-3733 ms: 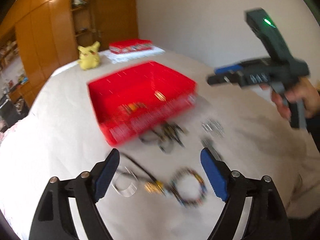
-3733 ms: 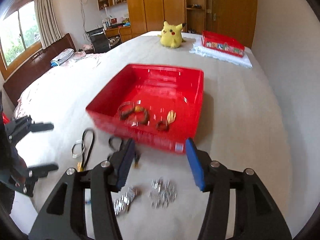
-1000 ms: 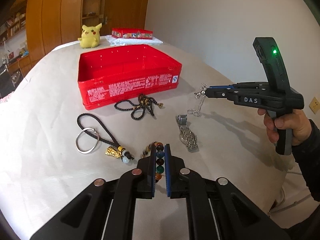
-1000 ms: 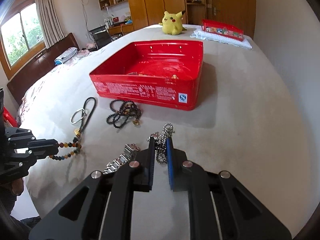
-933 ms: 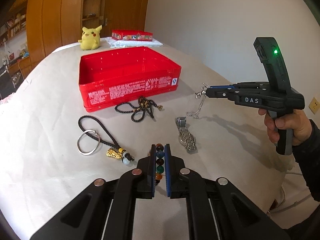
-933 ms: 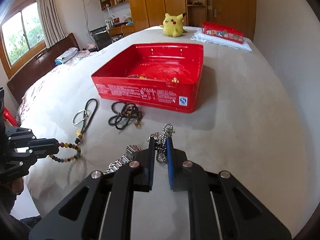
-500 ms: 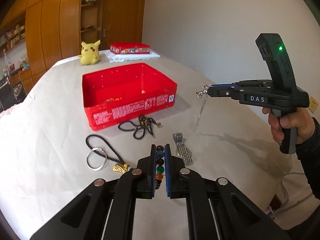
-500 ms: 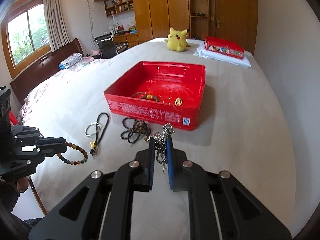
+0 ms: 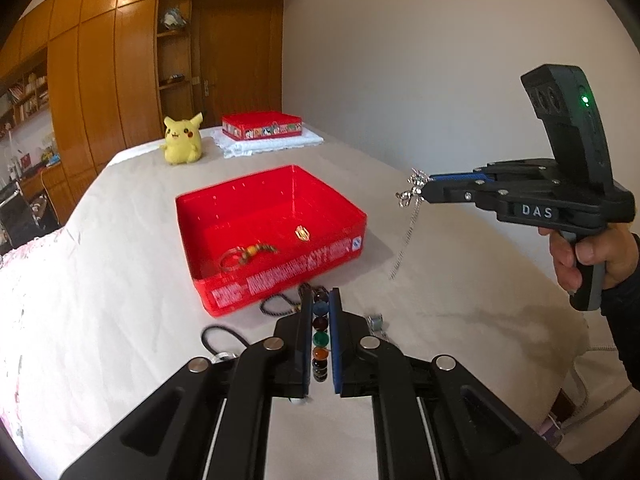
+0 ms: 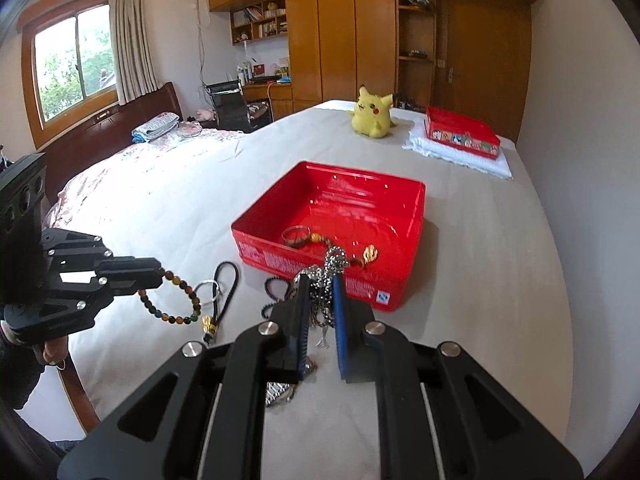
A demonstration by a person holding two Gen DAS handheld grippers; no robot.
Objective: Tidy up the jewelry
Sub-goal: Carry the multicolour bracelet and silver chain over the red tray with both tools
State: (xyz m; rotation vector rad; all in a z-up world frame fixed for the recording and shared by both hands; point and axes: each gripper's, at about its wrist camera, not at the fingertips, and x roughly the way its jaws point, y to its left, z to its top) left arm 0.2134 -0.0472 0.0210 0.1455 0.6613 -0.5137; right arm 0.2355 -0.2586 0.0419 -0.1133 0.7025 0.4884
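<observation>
Both grippers up over the bed, left gripper (image 9: 320,336) clamped on bead bracelet (image 10: 172,300), right gripper (image 10: 320,312) clamped on silver chain (image 9: 408,220), red box (image 10: 400,240) straight ahead and below, right one nearer.

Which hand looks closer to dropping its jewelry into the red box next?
Probably the right. Its gripper holds the silver chain beside the red box, near its rim, while the left gripper with the beaded bracelet hangs farther off.
</observation>
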